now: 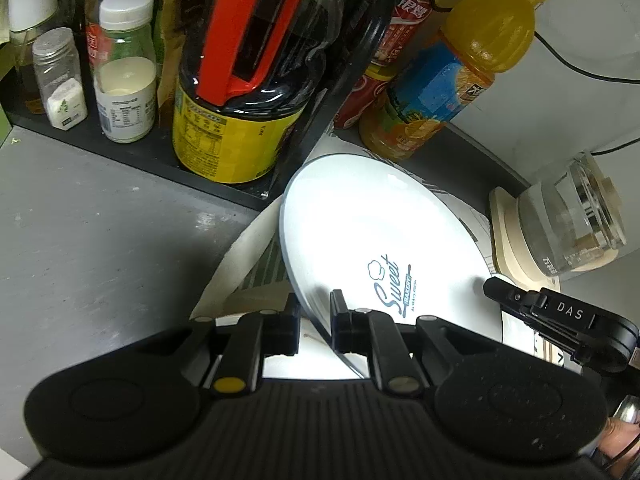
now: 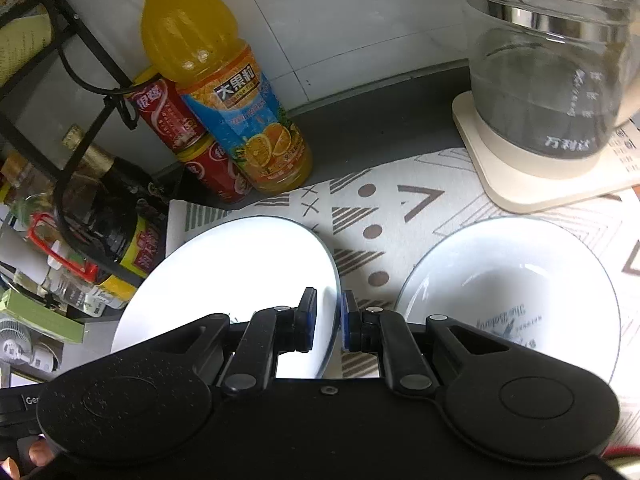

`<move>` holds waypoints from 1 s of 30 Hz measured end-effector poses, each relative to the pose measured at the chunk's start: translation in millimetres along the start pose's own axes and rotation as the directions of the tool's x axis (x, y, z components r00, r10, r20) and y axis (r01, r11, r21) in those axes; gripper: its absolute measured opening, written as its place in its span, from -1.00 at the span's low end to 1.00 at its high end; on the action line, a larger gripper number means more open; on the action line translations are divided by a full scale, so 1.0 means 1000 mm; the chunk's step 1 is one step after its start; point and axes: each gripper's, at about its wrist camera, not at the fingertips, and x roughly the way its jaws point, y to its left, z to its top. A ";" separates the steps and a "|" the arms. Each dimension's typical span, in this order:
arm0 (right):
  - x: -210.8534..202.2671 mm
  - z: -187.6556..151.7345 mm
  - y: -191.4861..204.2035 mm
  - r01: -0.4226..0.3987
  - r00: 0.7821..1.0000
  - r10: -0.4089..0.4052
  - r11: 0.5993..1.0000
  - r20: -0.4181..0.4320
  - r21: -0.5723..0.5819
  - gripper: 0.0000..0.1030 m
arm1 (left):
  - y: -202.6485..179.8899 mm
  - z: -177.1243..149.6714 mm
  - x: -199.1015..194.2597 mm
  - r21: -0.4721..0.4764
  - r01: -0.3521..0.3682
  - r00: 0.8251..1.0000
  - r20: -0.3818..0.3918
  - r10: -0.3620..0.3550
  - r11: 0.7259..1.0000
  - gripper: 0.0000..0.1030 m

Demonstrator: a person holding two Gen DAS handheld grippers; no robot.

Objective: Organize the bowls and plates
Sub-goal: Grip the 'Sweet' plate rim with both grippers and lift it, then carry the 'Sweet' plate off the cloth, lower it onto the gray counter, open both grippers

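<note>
One bowl (image 2: 516, 292) shows only rightward.

Glossy white glazed plate (image 1: 372, 236) and bowl (image 2: 516, 292) on a matt printed cloth mat (image 2: 404, 196), beside a clear glass kettle (image 2: 552, 80), shiny plastic juice bottle (image 2: 224, 88), and dull, scuffed grey countertop (image 1: 100, 224).

The plate (image 1: 360, 224) is white with blue lettering; the bowl (image 2: 516, 280) white; the mat (image 2: 400, 208) cream with brown geometric marks; the juice bottle (image 2: 224, 80) orange.
</note>
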 end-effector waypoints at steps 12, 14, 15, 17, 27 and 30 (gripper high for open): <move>-0.027 -0.041 0.015 -0.003 1.000 0.002 0.999 0.015 0.033 -0.75 | 0.021 -0.022 -0.030 0.028 0.008 1.000 0.005 -0.008 1.000 -0.76; -0.030 -0.048 0.018 -0.001 1.000 0.000 0.999 0.015 0.035 -0.75 | 0.025 -0.028 -0.035 0.032 0.009 1.000 0.003 -0.009 0.999 -0.77; -0.033 -0.053 0.019 0.001 1.000 -0.002 0.999 0.017 0.034 -0.75 | 0.027 -0.031 -0.036 0.035 0.008 1.000 0.001 -0.008 0.999 -0.77; -0.036 -0.061 0.023 0.003 1.000 -0.003 1.000 0.022 0.030 -0.75 | 0.033 -0.038 -0.041 0.034 0.010 1.000 0.001 -0.010 0.999 -0.77; -0.050 -0.102 0.036 0.019 0.999 -0.020 1.000 0.030 0.012 -0.75 | 0.058 -0.071 -0.057 0.045 0.014 1.000 0.002 -0.014 0.999 -0.77; -0.054 -0.109 0.041 0.031 0.999 -0.031 1.000 0.034 -0.003 -0.75 | 0.064 -0.079 -0.059 0.021 0.023 1.000 -0.021 -0.022 1.000 -0.76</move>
